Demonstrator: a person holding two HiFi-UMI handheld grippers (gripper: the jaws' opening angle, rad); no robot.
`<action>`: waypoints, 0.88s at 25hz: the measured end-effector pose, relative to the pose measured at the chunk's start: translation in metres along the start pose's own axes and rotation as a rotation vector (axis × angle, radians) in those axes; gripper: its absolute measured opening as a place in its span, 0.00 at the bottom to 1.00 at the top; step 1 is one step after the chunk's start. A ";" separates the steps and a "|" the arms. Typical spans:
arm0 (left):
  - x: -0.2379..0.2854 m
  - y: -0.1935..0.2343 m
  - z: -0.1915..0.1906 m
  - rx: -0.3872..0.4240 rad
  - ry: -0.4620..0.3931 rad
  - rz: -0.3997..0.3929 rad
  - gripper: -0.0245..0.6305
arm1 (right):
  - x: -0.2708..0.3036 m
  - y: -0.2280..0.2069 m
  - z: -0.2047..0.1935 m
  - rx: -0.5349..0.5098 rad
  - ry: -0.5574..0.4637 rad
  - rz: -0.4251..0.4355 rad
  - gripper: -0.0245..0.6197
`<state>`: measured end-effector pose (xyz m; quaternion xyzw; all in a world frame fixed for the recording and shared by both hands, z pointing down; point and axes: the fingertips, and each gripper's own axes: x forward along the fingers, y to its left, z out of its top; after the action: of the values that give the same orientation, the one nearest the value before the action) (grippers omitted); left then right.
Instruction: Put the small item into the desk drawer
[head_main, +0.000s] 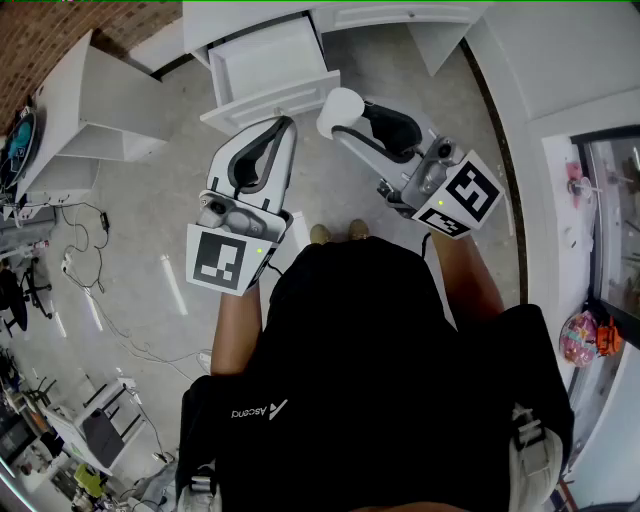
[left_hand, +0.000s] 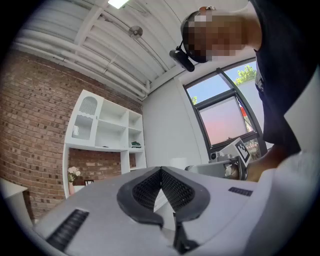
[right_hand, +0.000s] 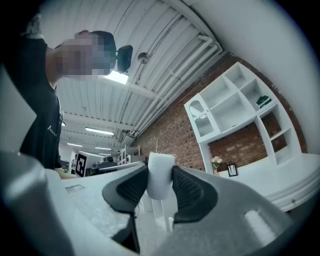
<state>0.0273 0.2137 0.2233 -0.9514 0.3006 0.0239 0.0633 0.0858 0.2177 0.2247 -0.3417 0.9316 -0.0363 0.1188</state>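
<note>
Shelving (head_main: 95, 115) stands at our far left in the head view, white, beside a brick wall (head_main: 45, 40) and above a grey floor (head_main: 160, 200). Next comes our left gripper (head_main: 286, 125), raised in front of our black shirt (head_main: 380, 340) with its marker cube (head_main: 228, 258) nearest our body and its tips pointing up the frame. Its own view shows the two black pads (left_hand: 145, 192) meeting at their tips, so it is clenched on itself and carries nothing. Just above and slightly left of those tips the white drawer (head_main: 265, 70) stands pulled out from the desk (head_main: 400, 15), its front edge facing us. Right of the drawer front is the item (head_main: 340, 105), a small white cylinder. It is outside the drawer, in the air, just at the front's right corner as the head view frames it. Our right gripper (head_main: 352, 128) grasps it. In the right gripper view the cylinder (right_hand: 160, 175) stands upright between the two pads, which press on either side of it, and its top rises above them. That gripper slants up and left from our right hand, its marker cube low and to the right. Farther right a window (head_main: 615, 220) runs along the wall, with a pink and orange toy (head_main: 585, 340) below it.
</note>
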 end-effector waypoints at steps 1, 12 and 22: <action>0.002 0.000 0.005 0.000 -0.006 0.002 0.04 | 0.000 0.000 0.000 -0.002 0.000 0.001 0.28; 0.020 0.005 0.016 -0.002 -0.029 0.044 0.04 | -0.002 -0.018 0.000 0.006 0.019 0.013 0.28; 0.044 -0.010 0.003 0.015 -0.020 0.109 0.04 | -0.027 -0.048 -0.002 0.008 0.033 0.060 0.28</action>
<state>0.0691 0.1969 0.2173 -0.9327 0.3516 0.0348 0.0721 0.1354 0.1987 0.2388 -0.3123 0.9431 -0.0422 0.1059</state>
